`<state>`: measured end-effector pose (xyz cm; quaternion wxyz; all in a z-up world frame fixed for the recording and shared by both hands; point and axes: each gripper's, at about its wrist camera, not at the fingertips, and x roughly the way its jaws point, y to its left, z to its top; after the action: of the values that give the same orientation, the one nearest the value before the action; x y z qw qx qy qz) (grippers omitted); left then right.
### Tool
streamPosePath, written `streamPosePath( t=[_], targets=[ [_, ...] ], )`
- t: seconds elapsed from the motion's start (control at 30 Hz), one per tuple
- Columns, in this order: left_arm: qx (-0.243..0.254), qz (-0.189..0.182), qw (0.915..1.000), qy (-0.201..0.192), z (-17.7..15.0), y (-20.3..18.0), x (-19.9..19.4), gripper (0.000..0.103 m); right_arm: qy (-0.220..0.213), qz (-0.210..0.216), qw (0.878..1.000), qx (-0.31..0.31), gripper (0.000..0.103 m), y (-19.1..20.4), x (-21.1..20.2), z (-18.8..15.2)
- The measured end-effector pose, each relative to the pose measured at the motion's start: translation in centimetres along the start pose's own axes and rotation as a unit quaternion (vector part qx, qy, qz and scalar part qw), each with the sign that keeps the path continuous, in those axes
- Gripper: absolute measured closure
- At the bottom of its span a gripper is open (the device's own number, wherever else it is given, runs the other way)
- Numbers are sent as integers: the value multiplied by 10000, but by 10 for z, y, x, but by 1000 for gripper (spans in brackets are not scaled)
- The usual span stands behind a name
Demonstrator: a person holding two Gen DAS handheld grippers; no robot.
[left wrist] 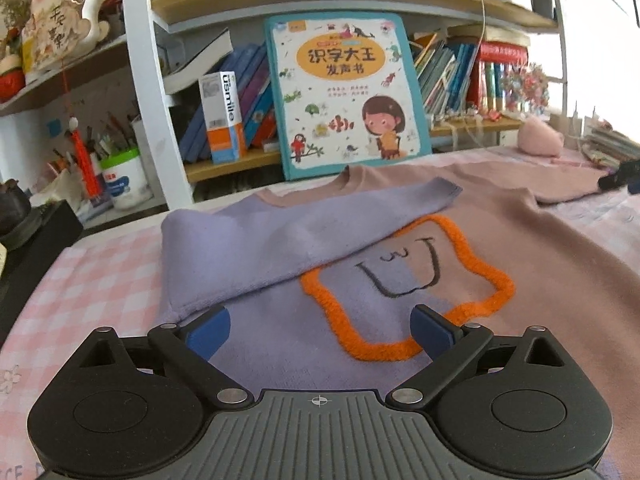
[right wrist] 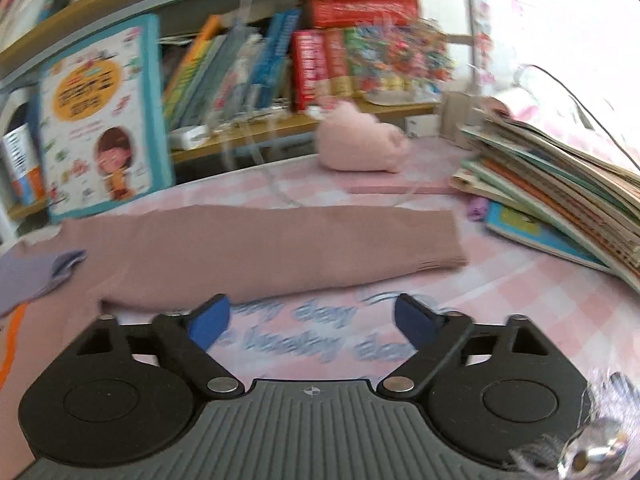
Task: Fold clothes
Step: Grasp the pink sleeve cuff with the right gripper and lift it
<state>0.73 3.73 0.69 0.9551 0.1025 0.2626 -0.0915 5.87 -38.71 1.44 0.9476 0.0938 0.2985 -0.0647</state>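
the sweater (left wrist: 500,248) is lying flat on the bench (left wrist: 92,280), filling the middle and right of the left wrist frame. its purple sleeve (left wrist: 280,236) is lying folded across the chest. the left claw (left wrist: 320,332) is standing wide open above the orange patch (left wrist: 404,280), gripping nothing. in the right wrist frame the pink sleeve (right wrist: 280,248) is stretching toward the right, and the right claw (right wrist: 312,324) is open over the bare bench cloth (right wrist: 520,300), holding nothing.

The checked tablecloth (right wrist: 520,292) lies bare in front of the pink sleeve (right wrist: 280,248); to the right a stack of books (right wrist: 560,208) blocks the way; behind, the picture book (left wrist: 344,96) and shelf (left wrist: 360,12) close the far edge.
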Motion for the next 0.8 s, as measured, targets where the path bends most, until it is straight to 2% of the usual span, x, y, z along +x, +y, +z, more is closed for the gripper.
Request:
streamPosePath(
  t=[0.03, 0.27, 0.47, 0.6, 0.7, 0.8],
  targets=[
    [57, 11, 10000, 13, 0, -2, 0, 4, 29, -64, 10000, 40, 29, -6, 3, 3],
    [405, 39, 9989, 220, 0, -13, 7, 2, 133, -431, 9989, 135, 36, -37, 17, 18],
    [294, -24, 9992, 278, 0, -10, 8, 1, 151, -521, 9985, 112, 44, -49, 29, 32],
    [262, -27, 9992, 300, 1, -9, 9, 0, 221, -552, 9971, 467, 48, -62, 43, 42],
    [242, -34, 9992, 316, 1, -8, 9, 0, 307, -689, 9942, 769, 55, -73, 53, 45],
    [210, -53, 9992, 337, 1, -7, 10, 0, 272, -801, 9931, 807, 59, -75, 58, 44]
  ],
)
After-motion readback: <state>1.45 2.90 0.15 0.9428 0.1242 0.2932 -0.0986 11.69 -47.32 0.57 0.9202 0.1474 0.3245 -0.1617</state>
